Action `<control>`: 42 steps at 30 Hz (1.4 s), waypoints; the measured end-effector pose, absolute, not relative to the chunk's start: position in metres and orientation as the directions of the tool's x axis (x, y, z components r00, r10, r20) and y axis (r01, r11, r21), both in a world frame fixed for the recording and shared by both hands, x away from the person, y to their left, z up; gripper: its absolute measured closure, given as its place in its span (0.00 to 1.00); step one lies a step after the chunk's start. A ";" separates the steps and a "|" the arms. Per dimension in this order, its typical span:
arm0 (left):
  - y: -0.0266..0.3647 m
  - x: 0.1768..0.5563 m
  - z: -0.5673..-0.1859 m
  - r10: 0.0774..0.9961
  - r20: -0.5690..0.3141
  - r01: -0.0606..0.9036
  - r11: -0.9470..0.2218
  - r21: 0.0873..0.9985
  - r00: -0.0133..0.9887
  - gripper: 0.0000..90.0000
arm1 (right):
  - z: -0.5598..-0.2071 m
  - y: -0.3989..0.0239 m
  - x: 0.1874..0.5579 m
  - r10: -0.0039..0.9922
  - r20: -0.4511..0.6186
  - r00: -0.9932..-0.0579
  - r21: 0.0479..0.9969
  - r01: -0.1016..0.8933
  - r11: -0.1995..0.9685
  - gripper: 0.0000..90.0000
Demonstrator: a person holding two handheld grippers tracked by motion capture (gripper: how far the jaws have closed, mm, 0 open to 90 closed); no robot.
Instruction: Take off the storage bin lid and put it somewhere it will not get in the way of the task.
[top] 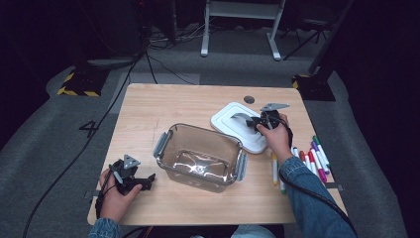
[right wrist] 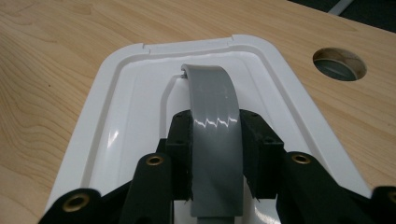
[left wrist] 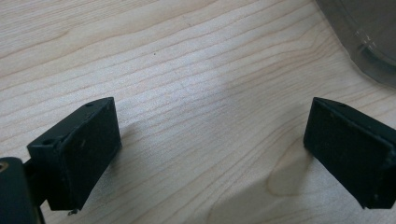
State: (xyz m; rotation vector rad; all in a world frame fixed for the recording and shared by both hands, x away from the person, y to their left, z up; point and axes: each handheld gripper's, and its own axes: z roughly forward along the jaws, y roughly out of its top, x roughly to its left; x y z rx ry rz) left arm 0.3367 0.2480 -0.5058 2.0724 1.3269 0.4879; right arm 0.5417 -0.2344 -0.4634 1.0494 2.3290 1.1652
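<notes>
A white lid [top: 233,125] with a grey arched handle [top: 241,117] lies on the wooden table [top: 163,106], right of a clear plastic box [top: 200,156] with grey side latches. My right gripper [top: 255,122] is shut on the grey handle [right wrist: 215,135]; both pads press its sides above the white lid [right wrist: 121,116]. My left gripper [top: 148,179] rests low at the table's front left, open, with bare wood between its jaws [left wrist: 210,140]. A corner of the clear box [left wrist: 369,42] shows at the upper right of the left gripper view.
Several coloured markers [top: 312,161] lie by the right edge, near my right forearm. A round cable hole [top: 249,99] [right wrist: 339,64] sits behind the lid. Cables trail over the grey floor beyond the table, past a white stand [top: 240,25].
</notes>
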 end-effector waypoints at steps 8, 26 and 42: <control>0.248 0.337 -0.506 0.904 -0.023 0.674 -0.301 0.674 0.427 0.05 | -0.472 -0.234 0.539 0.740 0.035 -0.672 0.783 0.479 0.397 0.74; 0.248 0.337 -0.506 0.904 -0.023 0.675 -0.301 0.674 0.427 0.05 | -0.428 -0.242 0.505 0.709 0.020 -0.704 0.808 0.429 0.403 0.53; 0.248 0.336 -0.506 0.904 -0.023 0.675 -0.302 0.673 0.427 0.05 | -0.411 -0.271 0.449 0.737 0.052 -0.674 0.826 0.444 0.347 0.45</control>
